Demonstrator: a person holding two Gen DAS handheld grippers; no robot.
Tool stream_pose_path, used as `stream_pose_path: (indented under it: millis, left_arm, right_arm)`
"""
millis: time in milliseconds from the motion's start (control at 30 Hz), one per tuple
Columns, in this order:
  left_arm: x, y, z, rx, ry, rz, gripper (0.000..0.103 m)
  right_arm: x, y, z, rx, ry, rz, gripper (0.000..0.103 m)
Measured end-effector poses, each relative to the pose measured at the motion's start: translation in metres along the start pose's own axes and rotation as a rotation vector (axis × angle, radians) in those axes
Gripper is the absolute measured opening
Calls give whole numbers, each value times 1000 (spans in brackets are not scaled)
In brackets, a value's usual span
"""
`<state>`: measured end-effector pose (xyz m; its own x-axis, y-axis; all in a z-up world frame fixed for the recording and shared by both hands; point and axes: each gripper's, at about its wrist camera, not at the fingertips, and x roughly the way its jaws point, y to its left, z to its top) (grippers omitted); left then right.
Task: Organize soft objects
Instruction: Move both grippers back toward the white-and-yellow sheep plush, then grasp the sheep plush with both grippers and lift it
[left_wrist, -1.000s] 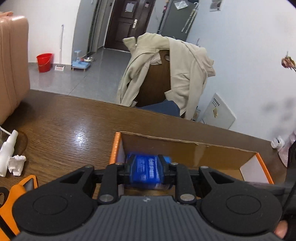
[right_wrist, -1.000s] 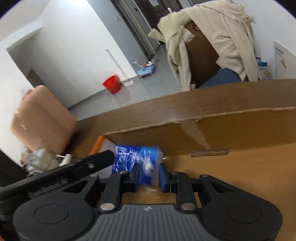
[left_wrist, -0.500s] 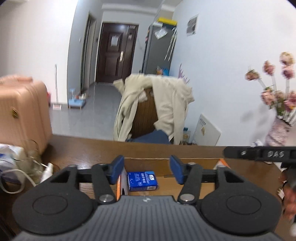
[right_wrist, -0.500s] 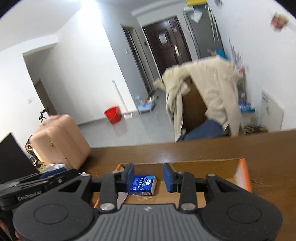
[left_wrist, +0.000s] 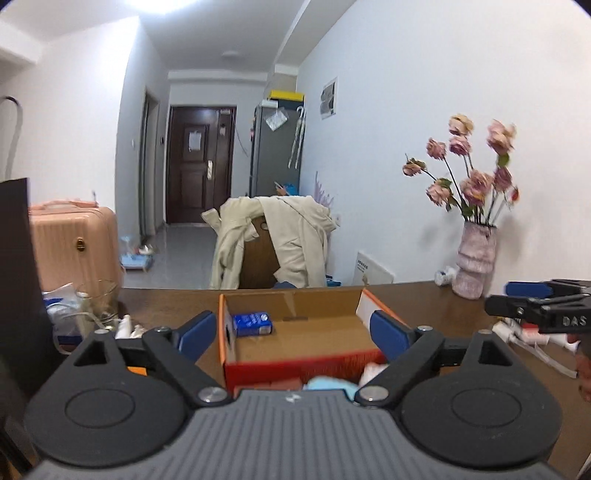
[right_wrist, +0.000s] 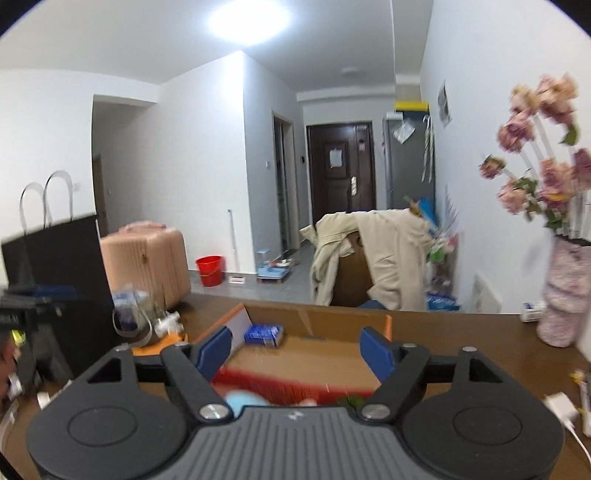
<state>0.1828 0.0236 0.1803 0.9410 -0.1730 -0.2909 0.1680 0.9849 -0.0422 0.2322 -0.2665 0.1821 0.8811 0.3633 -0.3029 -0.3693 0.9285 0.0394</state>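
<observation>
Opening wide, left hand-held gripper and right hand-held gripper both empty, pulled back; blue tissue pack released inside cardboard box; one item stowed.

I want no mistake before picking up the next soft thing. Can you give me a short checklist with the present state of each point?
1. Blue pack lies inside the cardboard box, in its far left corner: ok.
2. Left tool holds nothing, jaws opening: ok.
3. Right tool holds nothing, jaws opening: ok.
4. Room left on the box floor: ok.
5. Next soft thing, the light blue item in front of the box, clearly seen: cannot tell, half hidden.
6. Picture sharp enough for aiming: not ok, right view blurred.
</observation>
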Motion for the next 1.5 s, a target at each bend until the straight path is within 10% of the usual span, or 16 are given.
stream_pose_path:
  millis: [367,667,1033,1233,1500]
  left_arm:
    - [-70,-17,-119,-65,26,7,97]
    - [-55,-18,-130,-55,54,3,98]
    - [40,-52,-96,33,95,-50,96]
    - [131,-75,-68,61,149,-45,77]
    - [217,-108,-74,77,307,-155,66]
  right_arm:
    - [-84,55,-146,-13,-14,-129,86]
    - [-68,46,-163,31,34,-139,86]
    - [0,0,-130,53,66,-189,81]
    - [88,-27,-110,41,145,-133,80]
    - [137,-65,-128,122,242,-106,52]
